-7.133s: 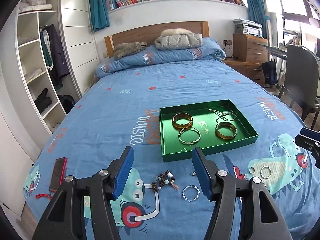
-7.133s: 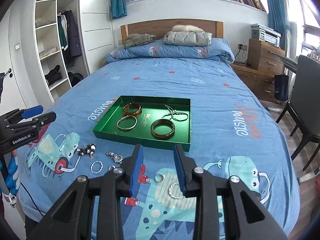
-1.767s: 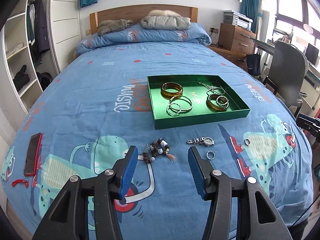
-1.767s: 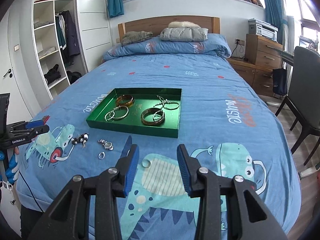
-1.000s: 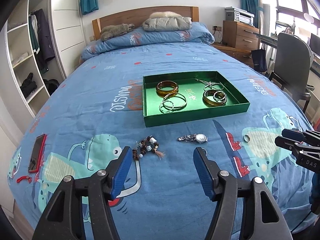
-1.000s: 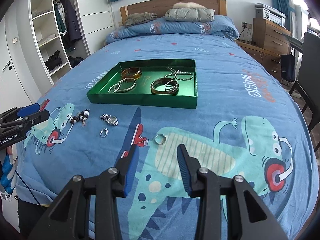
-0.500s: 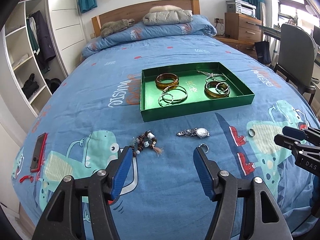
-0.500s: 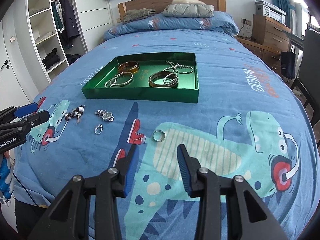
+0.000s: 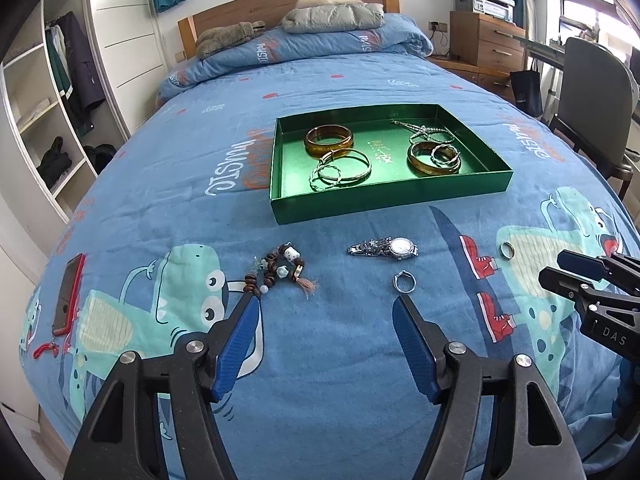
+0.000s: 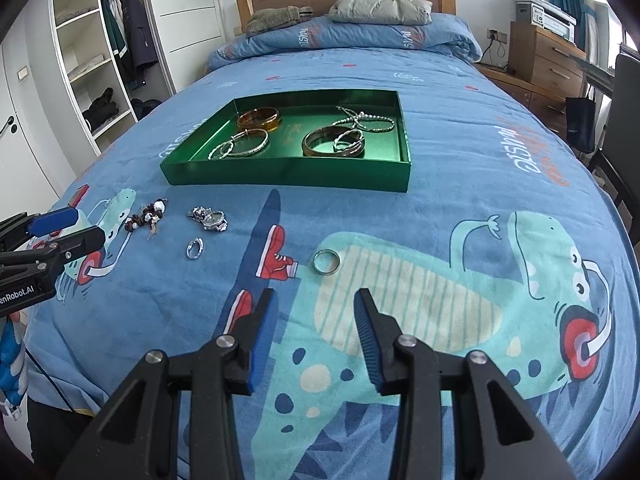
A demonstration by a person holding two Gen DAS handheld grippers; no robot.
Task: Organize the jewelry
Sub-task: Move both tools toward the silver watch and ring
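we read the bed point(image 9: 168, 184) from left to right. at its far left edge lies a red phone point(image 9: 69, 294), not ours to move, and well apart from the jewelry. next comes the beaded bracelet point(image 9: 280, 270), just past our left gripper point(image 9: 324, 310) at about 11 o'clock from its tips. that gripper's jaws are opening and nothing is between them. the bracelet is loose and tasselled, so a pinch on one bead could let the rest trail and snag on the quilt or on the green tray point(image 9: 384, 202) wall.

further right sits the watch point(image 9: 386, 247) at 12 o'clock from the left gripper, and the small silver ring point(image 9: 404, 282) just off its right fingertip. the ring lies flat on soft cloth; we judge that a fingertip coming down on it could press it into the quilt or flick it away. the gripper could also nip the fabric along with it.

then the plain band ring point(image 10: 326, 261), at 12 o'clock from our right gripper point(image 10: 314, 300), whose jaws stand partly apart and empty. the same risk holds here: a thin ring on a yielding bed may slip out of the pads.

the tray sits beyond all four loose pieces, already holding bangles and a chain. a piece dropped from high up could bounce off them and out. our two grippers work close together, so they could knock each other.
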